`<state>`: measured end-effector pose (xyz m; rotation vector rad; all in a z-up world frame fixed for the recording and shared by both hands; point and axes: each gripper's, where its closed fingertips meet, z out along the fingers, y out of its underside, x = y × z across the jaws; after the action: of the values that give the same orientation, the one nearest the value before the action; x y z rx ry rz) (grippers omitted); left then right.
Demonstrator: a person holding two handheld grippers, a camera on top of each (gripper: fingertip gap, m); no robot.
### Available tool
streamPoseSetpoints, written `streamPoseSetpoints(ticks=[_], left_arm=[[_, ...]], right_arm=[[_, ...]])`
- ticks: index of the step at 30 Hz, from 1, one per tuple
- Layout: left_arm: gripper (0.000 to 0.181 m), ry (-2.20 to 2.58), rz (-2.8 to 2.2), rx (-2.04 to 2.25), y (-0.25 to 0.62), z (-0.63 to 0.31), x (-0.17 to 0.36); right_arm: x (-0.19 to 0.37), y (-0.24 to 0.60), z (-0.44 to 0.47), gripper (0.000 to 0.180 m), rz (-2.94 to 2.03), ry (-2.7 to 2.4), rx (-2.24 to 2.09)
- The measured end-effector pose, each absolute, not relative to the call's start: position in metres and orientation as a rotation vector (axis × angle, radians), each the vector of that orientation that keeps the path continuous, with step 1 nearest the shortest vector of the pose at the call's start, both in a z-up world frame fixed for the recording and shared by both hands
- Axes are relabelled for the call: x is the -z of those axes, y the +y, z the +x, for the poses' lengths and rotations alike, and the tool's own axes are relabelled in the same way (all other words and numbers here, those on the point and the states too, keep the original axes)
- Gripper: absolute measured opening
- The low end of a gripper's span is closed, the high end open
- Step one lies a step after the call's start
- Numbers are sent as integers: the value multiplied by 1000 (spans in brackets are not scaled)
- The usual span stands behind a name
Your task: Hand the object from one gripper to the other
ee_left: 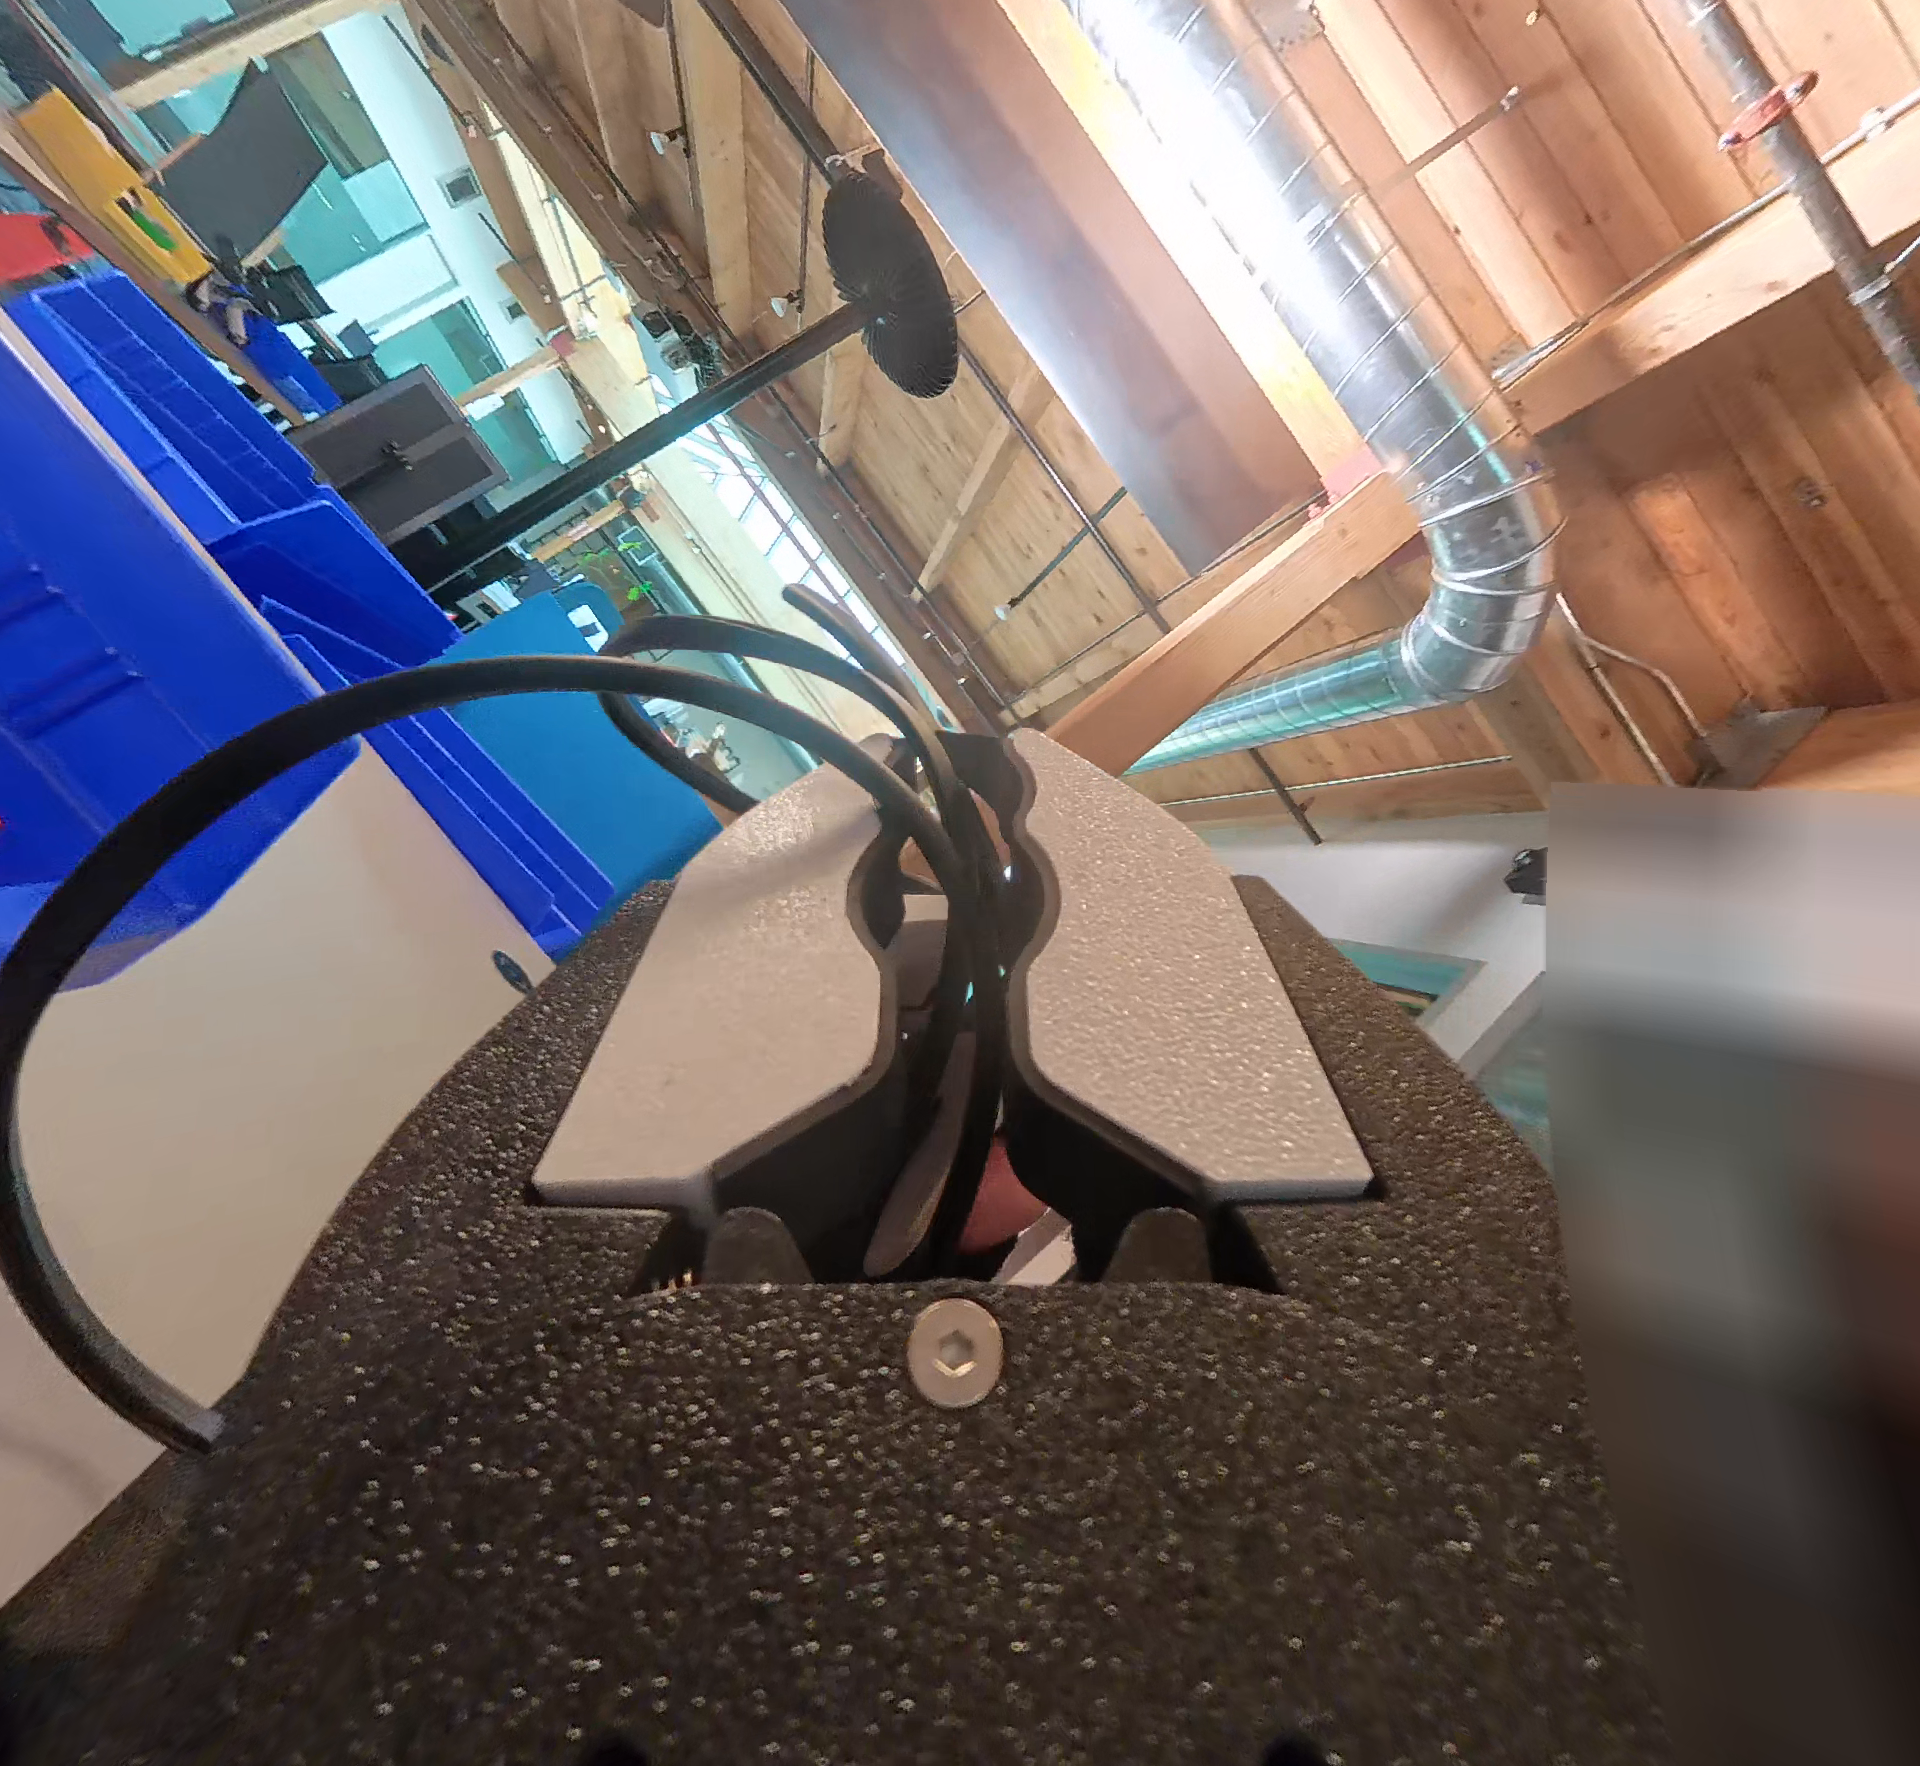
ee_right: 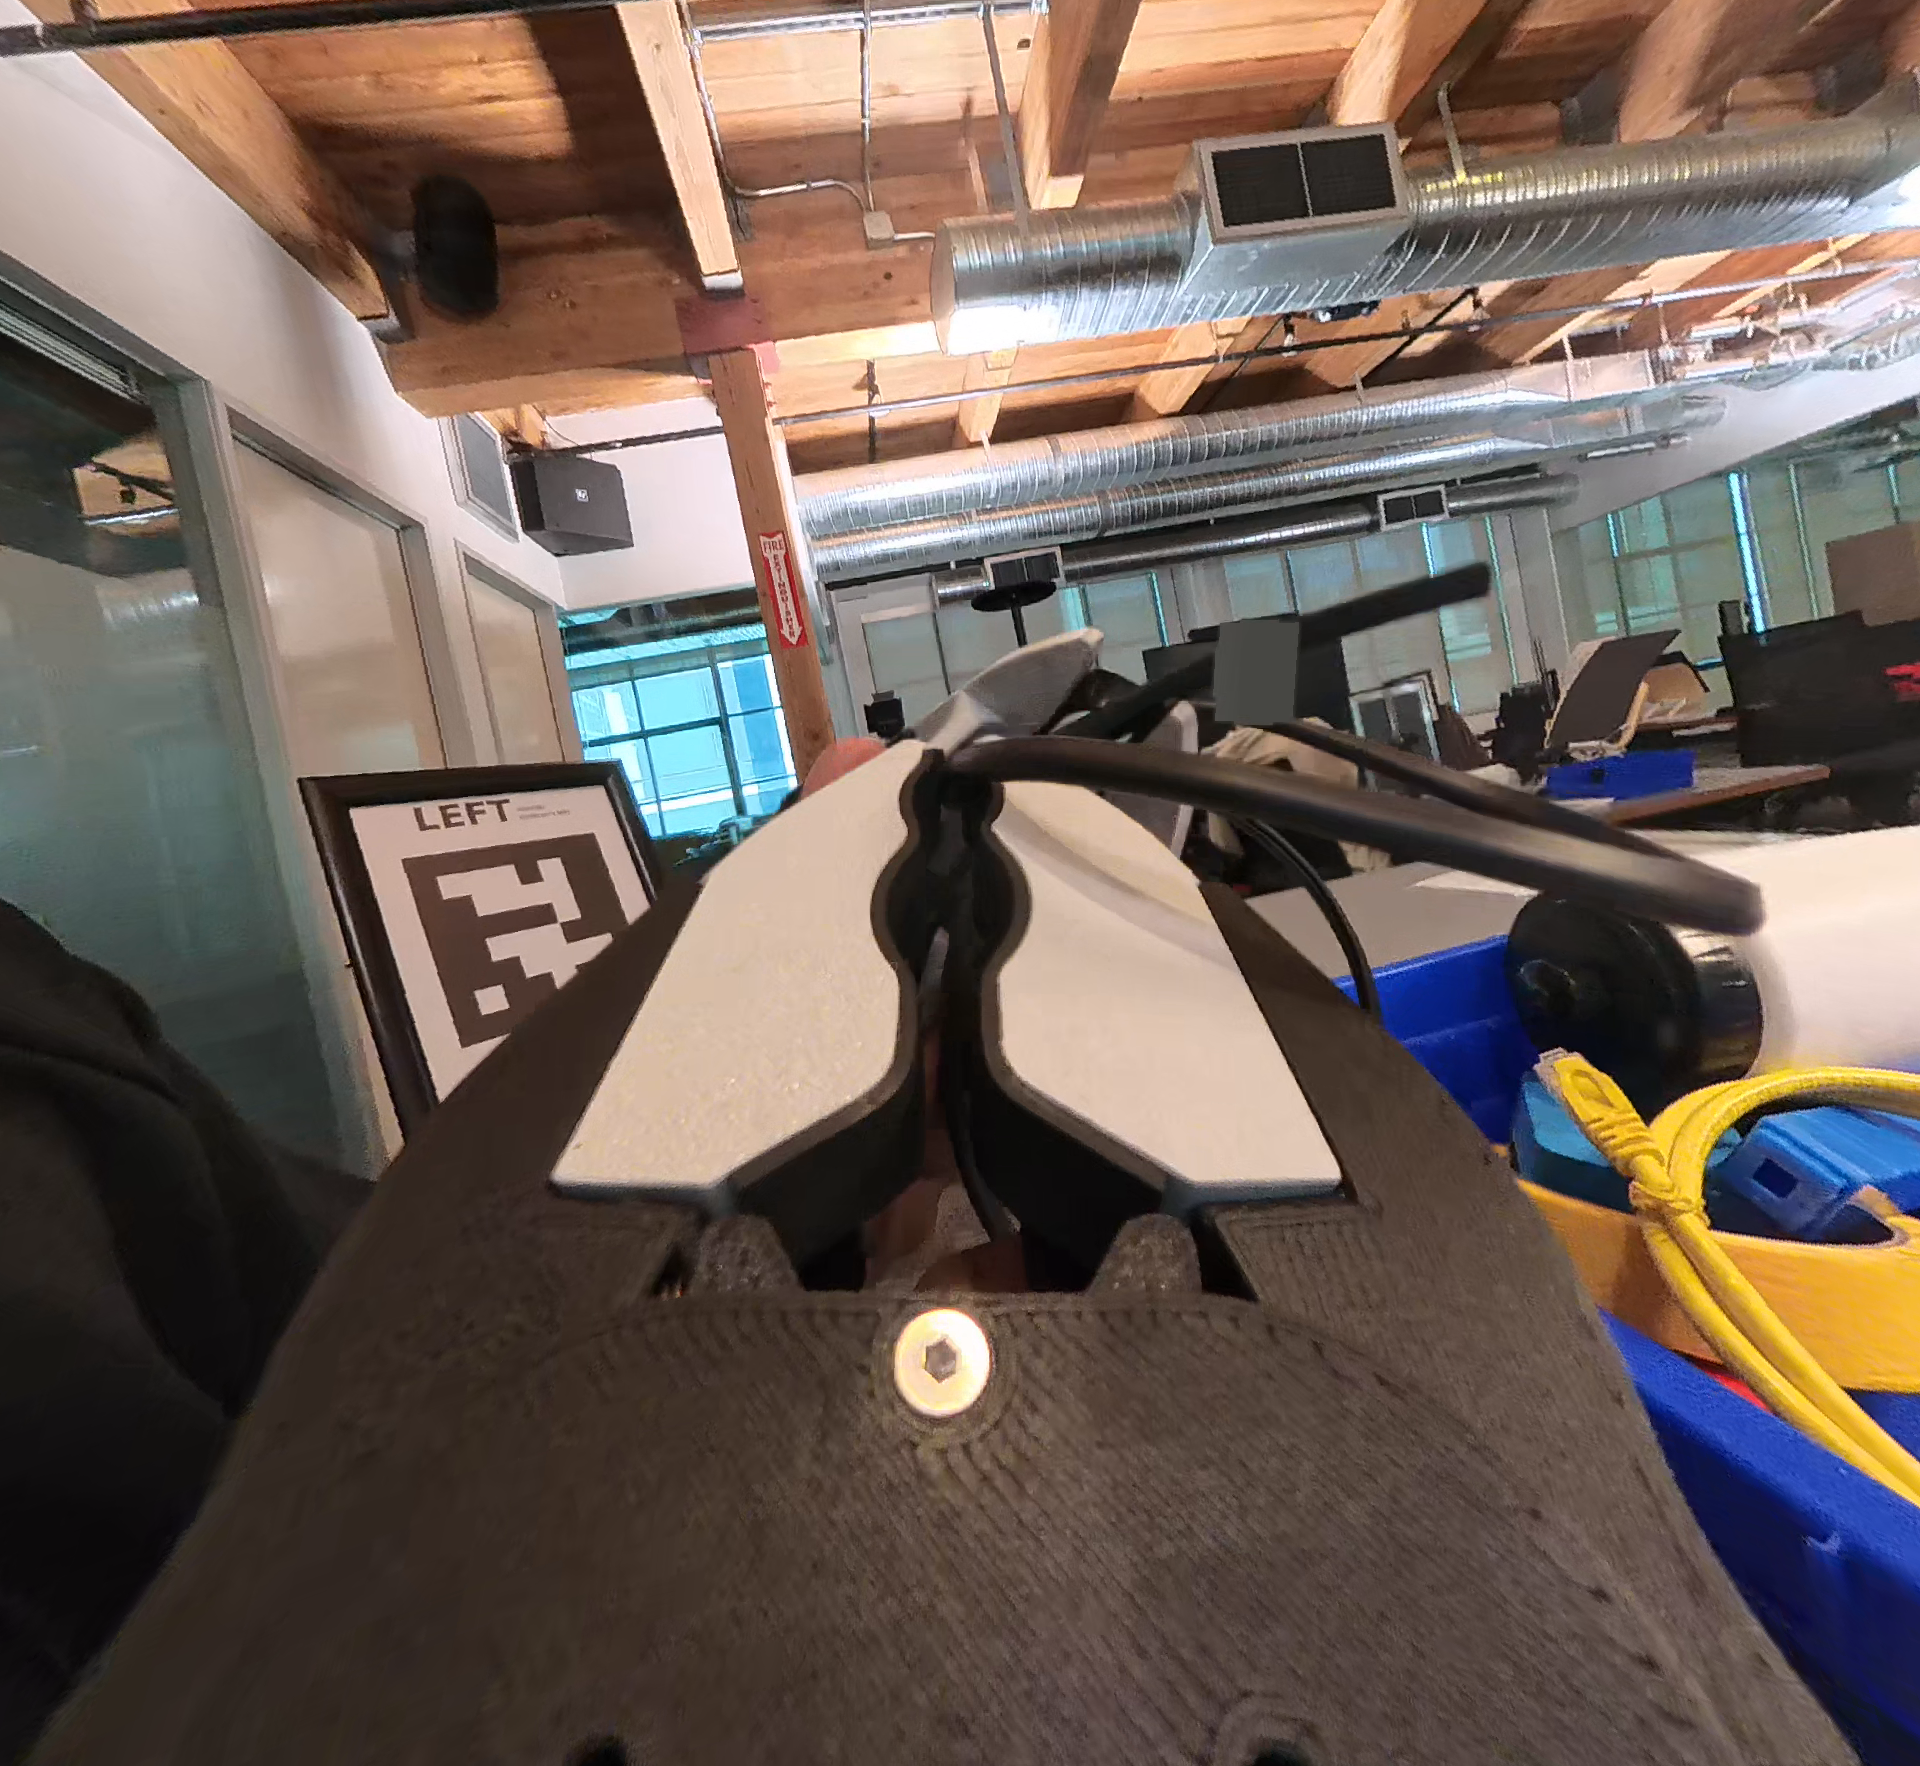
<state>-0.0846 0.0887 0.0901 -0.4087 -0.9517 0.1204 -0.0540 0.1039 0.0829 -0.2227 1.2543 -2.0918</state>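
So right now both sets of fingers are pinched down on the same bundle of thin black plastic zip ties [ee_left: 966, 885]: left gripper [ee_left: 961, 817] and right gripper [ee_right: 951, 807], tips nearly touching, held up in the air. I'd confirm the receiving side's bite is solid before easing the other open, slowly, since those springy loops could whip free.
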Motion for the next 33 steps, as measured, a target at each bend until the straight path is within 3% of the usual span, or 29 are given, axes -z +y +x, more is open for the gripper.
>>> streamPoseSetpoints(ticks=[17, 23, 28, 33], left_arm=[[6, -976, -637, -352, 94, -76, -93], [6, -944, -653, -432, 85, -67, -103], [6, -955, -841, -660, 80, -53, -111], [7, -1022, -1082, -882, 85, -49, -105]], right_arm=[[-63, 90, -50, 5, -219, 1385, 1940], [-38, 80, -53, 21, -354, 1681, 1915], [-26, 80, -84, 26, -590, 2074, 2090], [-62, 99, -106, 28, -803, 2172, 2503]])
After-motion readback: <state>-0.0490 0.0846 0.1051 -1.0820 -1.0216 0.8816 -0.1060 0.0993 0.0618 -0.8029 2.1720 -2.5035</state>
